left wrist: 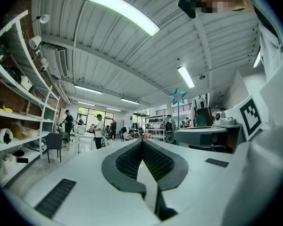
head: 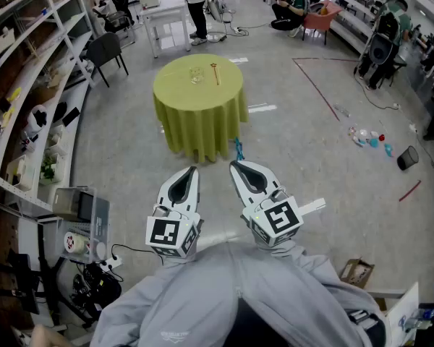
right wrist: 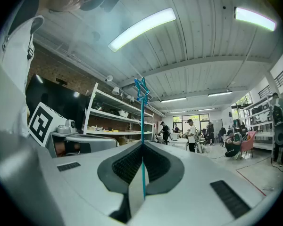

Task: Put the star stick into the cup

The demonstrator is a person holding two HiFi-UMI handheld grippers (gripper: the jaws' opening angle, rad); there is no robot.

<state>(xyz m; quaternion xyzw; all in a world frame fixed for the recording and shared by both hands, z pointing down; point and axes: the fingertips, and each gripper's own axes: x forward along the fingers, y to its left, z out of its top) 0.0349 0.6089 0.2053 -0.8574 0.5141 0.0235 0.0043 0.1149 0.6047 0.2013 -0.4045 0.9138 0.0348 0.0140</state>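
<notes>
The star stick (right wrist: 142,121), judged light, thin and easily bent, is clamped low on its shaft by the right gripper (right wrist: 142,146), while the left gripper (left wrist: 142,142) is closed on nothing and the cup (head: 196,75) is seen well ahead, near the middle of the surface (head: 202,96).

You have bright, even light from ceiling tubes (left wrist: 121,11), which blow out to white glare in both gripper views. In the head view the pale floor (head: 304,143) is evenly lit, with only a soft shadow at the foot of the table (head: 200,121). Both gripper views bend hard at the edges and go black in the corners; the stick (right wrist: 142,140) reads crisp, the close jaws softer
</notes>
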